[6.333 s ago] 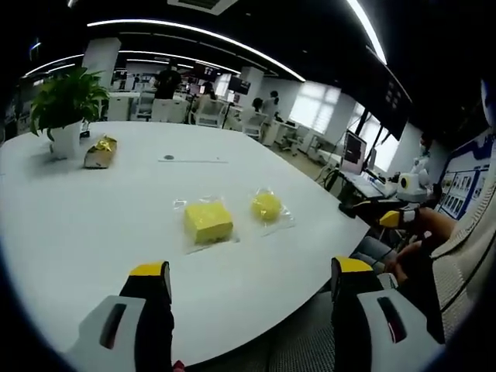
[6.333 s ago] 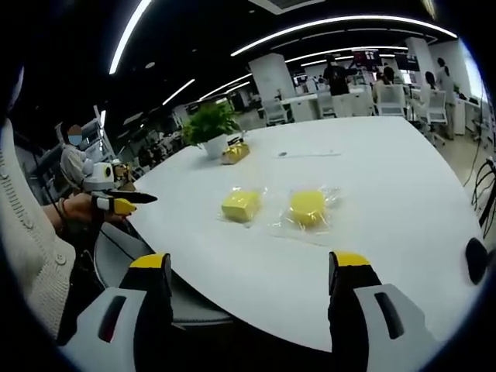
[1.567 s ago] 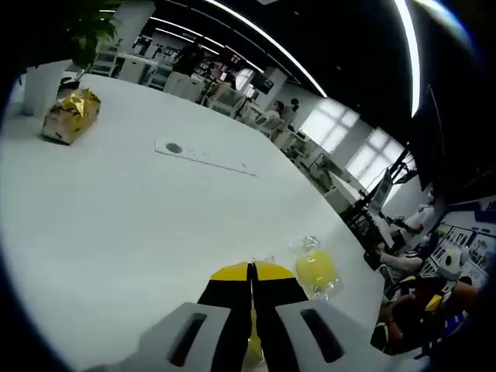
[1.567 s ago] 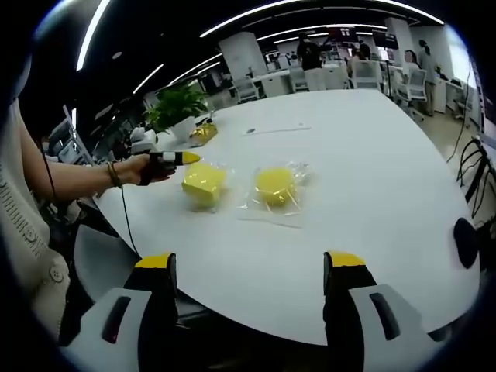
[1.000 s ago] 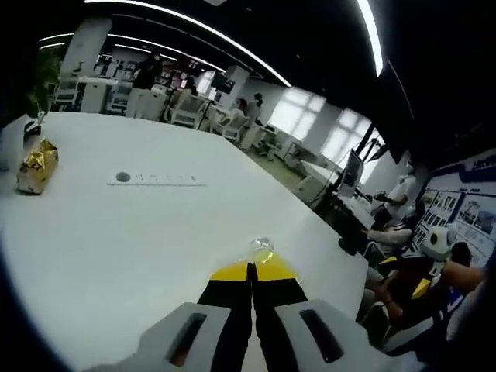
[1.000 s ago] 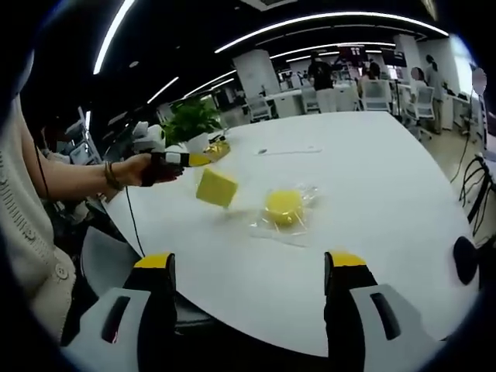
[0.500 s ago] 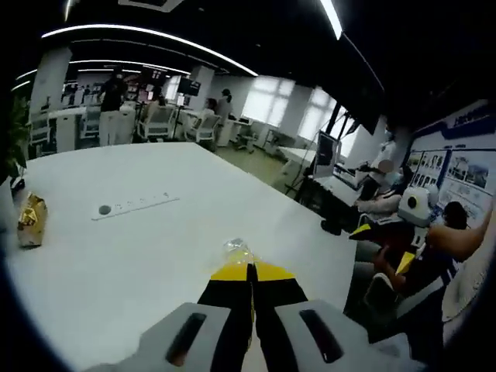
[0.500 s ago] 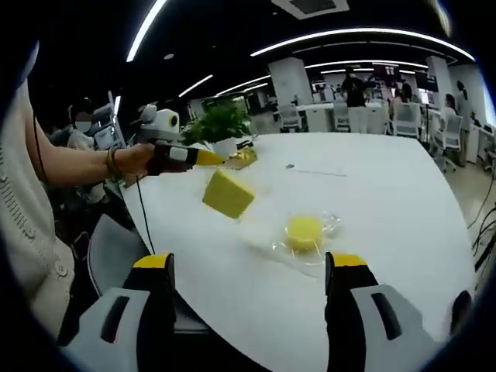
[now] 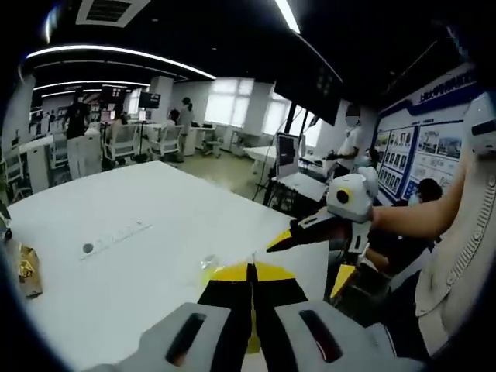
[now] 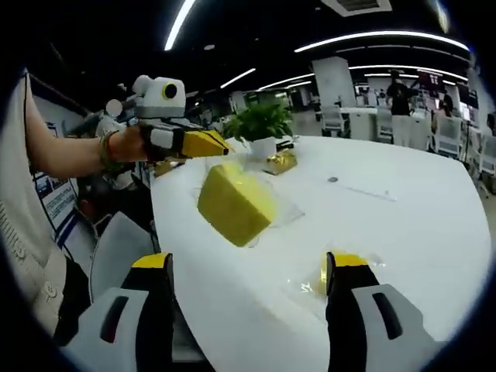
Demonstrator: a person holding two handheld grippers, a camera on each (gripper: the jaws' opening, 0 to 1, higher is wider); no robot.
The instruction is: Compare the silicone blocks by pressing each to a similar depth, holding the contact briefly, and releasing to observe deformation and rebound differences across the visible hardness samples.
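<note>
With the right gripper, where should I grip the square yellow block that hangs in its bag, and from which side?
Probably across the square block's two broad faces at mid-body, coming from below and in front. It hangs tilted from the left gripper, which pinches the bag's top edge, so the top is taken. The right gripper's jaws stand wide open below it.

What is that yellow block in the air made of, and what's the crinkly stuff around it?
The yellow block looks like soft rubber or silicone: matte, even colour, rounded edges, no shine. It could also be foam; the look alone leaves that open. The wrapper around it seems thin clear plastic film, see-through with glossy creases. The left gripper holds it by that film above the white table.
</note>
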